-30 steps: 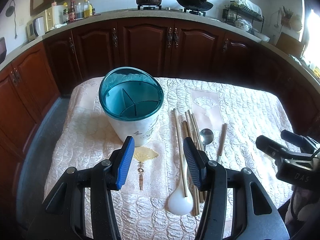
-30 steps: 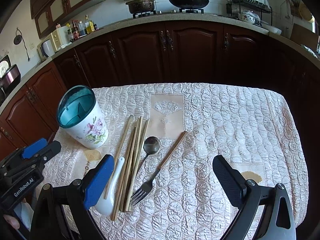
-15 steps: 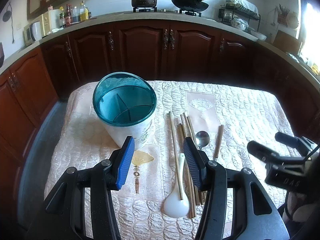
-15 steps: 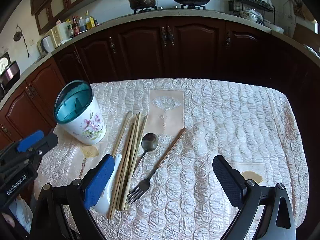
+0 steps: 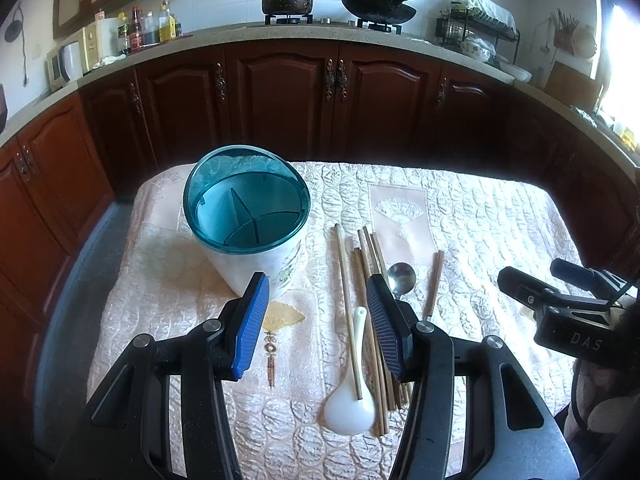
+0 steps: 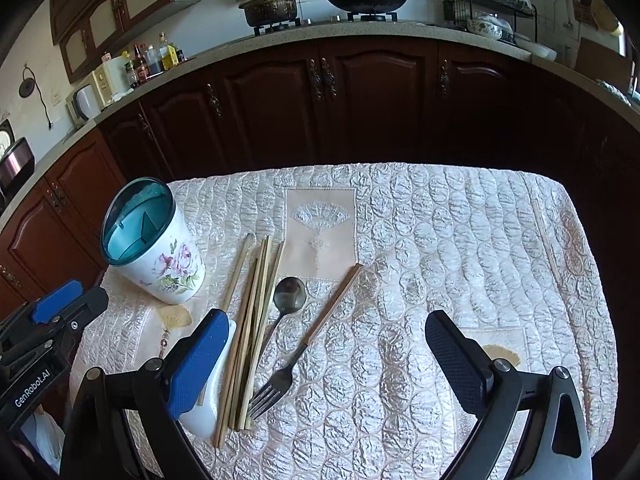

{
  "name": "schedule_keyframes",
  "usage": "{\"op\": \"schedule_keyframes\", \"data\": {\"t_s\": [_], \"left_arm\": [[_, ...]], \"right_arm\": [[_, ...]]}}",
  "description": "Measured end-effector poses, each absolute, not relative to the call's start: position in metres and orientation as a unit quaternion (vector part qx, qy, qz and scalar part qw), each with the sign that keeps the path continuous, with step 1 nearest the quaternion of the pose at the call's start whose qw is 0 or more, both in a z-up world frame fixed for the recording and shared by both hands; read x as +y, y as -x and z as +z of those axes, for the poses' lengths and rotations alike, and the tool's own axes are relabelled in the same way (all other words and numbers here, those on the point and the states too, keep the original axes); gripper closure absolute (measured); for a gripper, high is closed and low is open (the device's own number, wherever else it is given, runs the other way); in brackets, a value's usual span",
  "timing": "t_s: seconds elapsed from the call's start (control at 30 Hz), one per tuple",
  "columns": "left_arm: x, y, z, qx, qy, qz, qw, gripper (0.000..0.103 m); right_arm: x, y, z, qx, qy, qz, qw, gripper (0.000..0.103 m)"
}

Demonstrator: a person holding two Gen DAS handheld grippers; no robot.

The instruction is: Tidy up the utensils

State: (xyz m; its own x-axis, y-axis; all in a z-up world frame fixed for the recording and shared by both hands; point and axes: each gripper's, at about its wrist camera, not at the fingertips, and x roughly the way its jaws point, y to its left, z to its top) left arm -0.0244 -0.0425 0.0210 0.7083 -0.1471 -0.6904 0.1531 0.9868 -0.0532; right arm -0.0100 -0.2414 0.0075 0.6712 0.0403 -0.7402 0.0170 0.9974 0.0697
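Wooden chopsticks (image 6: pixel 250 320) laid beside holder (image 6: pixel 154 246), probably staged for sorting | left gripper (image 5: pixel 316 320) half-spread, empty | right gripper (image 6: pixel 320 364) wide, empty.

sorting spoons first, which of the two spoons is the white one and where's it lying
The white ceramic spoon, at the near end of the chopsticks with one across its bowl. The metal spoon is dark steel, further back.
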Motion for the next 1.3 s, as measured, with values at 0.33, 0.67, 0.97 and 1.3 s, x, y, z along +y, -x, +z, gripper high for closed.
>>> {"op": "schedule_keyframes", "data": {"t_s": [0.33,0.67,0.97,1.3], "left_arm": [[-0.040,0.022,0.024,0.366,-0.005,-0.068,0.928,0.052],[-0.039,0.013,0.019,0.371,0.002,-0.067,0.926,0.052],[-0.036,0.008,0.012,0.380,0.011,-0.068,0.922,0.052],[-0.031,0.006,0.011,0.383,0.013,-0.062,0.921,0.052]], "right_arm": [[-0.241,0.012,0.005,0.401,-0.037,0.011,0.915,0.004],[-0.239,0.008,0.004,0.409,-0.029,0.013,0.912,0.004],[-0.238,0.002,0.000,0.420,-0.022,0.010,0.907,0.004],[-0.232,0.000,-0.008,0.432,-0.018,0.025,0.901,0.004]]}}
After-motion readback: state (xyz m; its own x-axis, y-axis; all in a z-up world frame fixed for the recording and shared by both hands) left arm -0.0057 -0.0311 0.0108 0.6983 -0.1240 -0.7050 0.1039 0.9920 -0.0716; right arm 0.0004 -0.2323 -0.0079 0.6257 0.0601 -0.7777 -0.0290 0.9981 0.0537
